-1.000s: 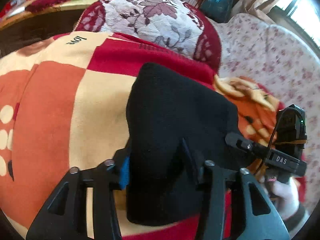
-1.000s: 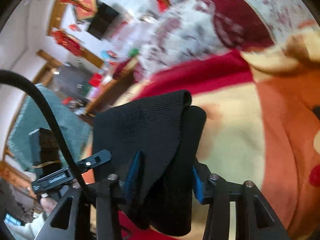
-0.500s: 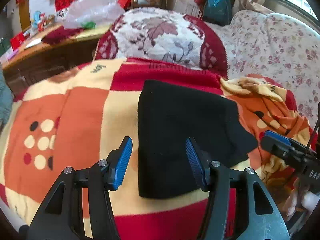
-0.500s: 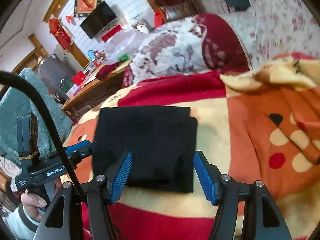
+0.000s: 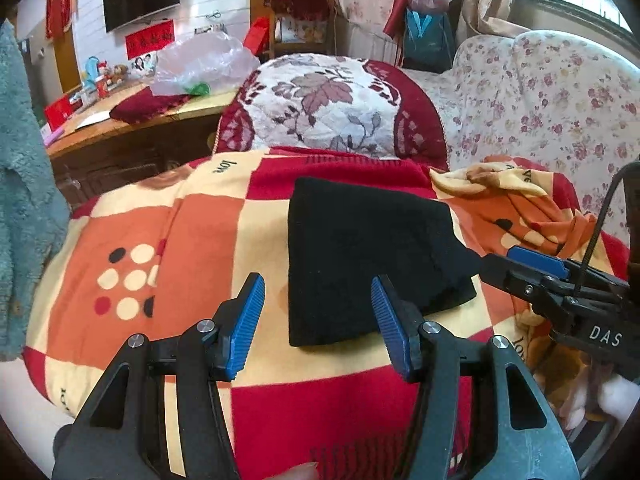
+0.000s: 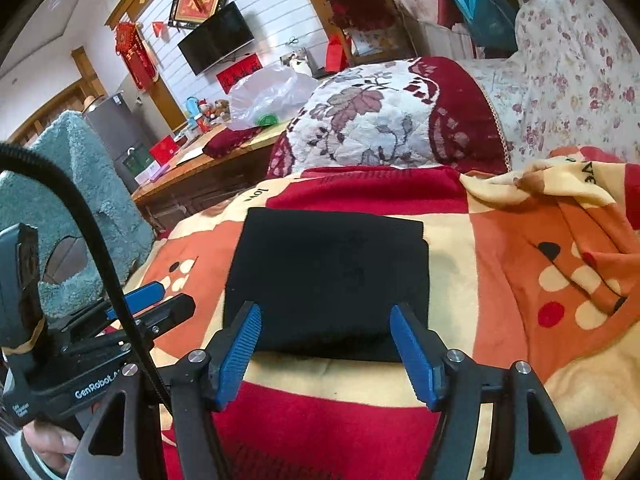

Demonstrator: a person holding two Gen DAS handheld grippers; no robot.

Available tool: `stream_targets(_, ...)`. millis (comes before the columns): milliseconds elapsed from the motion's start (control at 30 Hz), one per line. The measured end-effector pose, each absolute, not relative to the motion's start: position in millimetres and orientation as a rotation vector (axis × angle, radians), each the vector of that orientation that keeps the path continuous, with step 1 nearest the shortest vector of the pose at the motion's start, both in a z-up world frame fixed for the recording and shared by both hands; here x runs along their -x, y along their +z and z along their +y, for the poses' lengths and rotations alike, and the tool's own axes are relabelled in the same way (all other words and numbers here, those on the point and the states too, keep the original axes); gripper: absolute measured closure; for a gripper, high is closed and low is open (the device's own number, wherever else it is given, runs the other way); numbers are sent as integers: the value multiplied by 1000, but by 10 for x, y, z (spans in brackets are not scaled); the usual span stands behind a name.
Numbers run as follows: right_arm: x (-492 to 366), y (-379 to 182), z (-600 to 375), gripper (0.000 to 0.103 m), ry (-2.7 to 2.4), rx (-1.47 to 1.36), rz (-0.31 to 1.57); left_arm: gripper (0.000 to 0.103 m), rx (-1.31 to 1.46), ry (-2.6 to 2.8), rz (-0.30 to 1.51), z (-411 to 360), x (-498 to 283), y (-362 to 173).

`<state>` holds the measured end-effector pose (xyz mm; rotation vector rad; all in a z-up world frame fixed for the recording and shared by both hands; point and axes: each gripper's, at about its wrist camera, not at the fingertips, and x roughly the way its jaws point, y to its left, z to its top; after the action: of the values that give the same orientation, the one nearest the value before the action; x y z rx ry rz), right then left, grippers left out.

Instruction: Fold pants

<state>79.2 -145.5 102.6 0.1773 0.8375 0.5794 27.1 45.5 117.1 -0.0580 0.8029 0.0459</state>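
The black pants (image 5: 368, 256) lie folded into a compact rectangle on the red, orange and cream checked blanket (image 5: 168, 240). They also show in the right wrist view (image 6: 328, 280). My left gripper (image 5: 318, 320) is open and empty, just short of the pants' near left edge. My right gripper (image 6: 326, 344) is open and empty, at the pants' near edge. The right gripper also appears at the right of the left wrist view (image 5: 536, 268), and the left gripper at the left of the right wrist view (image 6: 148, 300).
A quilted red and white cushion (image 5: 332, 108) stands behind the blanket. A floral sofa (image 5: 552, 104) is at the right. A wooden table (image 5: 132, 128) with a plastic bag and clutter is at the back left. A teal fleece (image 6: 68, 200) hangs at the left.
Both grippers let go of the black pants and opened. They pulled back toward me. The pants now lie flat and folded on the blanket.
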Motion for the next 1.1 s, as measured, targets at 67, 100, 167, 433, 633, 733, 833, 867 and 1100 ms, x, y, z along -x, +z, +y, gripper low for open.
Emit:
stream_targets(67,-766,1063,-1448,38,582,-179,833,48,69,42,796,459,-232,1201)
stream_targets(100,-754,1082,-1449,38,581,-180,830,48,73,42,792,463,-215,1214)
stream_targets(167,-740,1112,-1453,37,584,-182,824,48,80,45,787,460,-193,1241)
stream_targets(433,-693,1151,-1455,37,586,-178,821,48,88,37,778,418,-167,1283)
stream_targets(633,-690,1134,-1411,37,594,-166,831,48,89,36,780,406,-173,1280)
stream_targets(733,-683,1127,-1396,37,595,-165,834,48,91,36,781,408,-176,1275)
stream_targets(833,-683,1123,-1390,37,596,-169,836,48,91,35,782,407,-177,1274)
stream_targets(867,-683,1123,-1389,37,596,-169,836,48,91,34,783,404,-179,1269)
stream_targets(1100,-677,1107,-1386,37,595,-170,838,48,92,31,791,391,-205,1226)
